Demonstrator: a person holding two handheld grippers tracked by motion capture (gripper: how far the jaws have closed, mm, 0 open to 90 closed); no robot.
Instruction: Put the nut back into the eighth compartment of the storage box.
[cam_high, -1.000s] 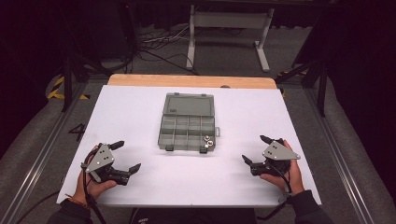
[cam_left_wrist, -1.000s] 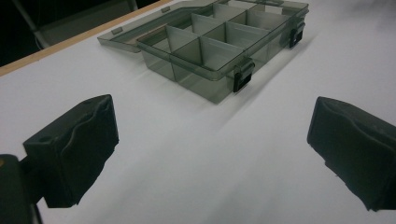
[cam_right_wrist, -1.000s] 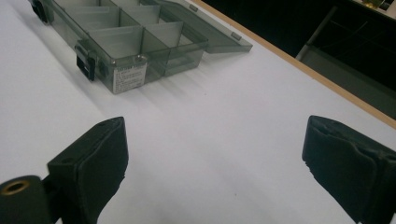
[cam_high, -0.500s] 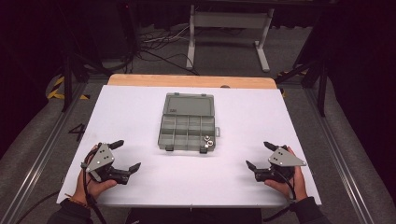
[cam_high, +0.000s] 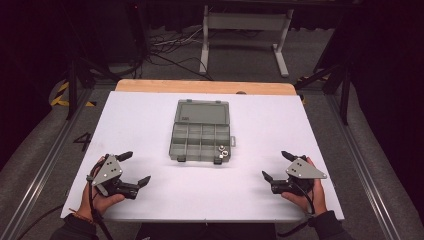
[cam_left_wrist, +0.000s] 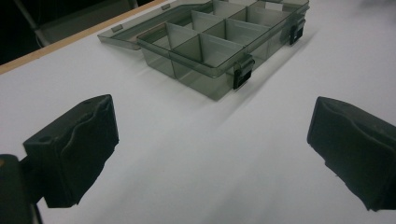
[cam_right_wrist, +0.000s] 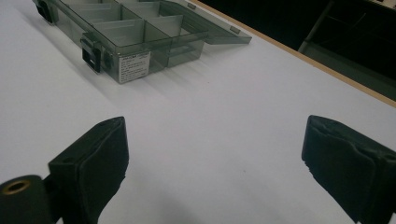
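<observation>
A smoky-grey clear organizer box (cam_high: 200, 141) lies open at the table's middle, its lid (cam_high: 202, 111) folded flat to the far side. Its near right compartment holds a few small metal nuts (cam_high: 222, 150). My left gripper (cam_high: 139, 166) rests open in a hand near the front left, with nothing between its jaws. My right gripper (cam_high: 274, 164) sits open at the front right, also holding nothing. In the left gripper view the box (cam_left_wrist: 219, 46) is ahead of the open left gripper (cam_left_wrist: 210, 154). In the right gripper view the box (cam_right_wrist: 130, 32) lies up to the left of the right gripper (cam_right_wrist: 215, 168).
The white tabletop (cam_high: 150, 115) has a wooden strip (cam_high: 205, 86) along its far edge. Beyond it stand a white metal frame (cam_high: 245, 30) and cables on a dark floor. Black latches (cam_left_wrist: 243, 77) stick out of the box's near side.
My right gripper has shifted a little toward the table's front edge. The left gripper and the box have stayed where they were.
</observation>
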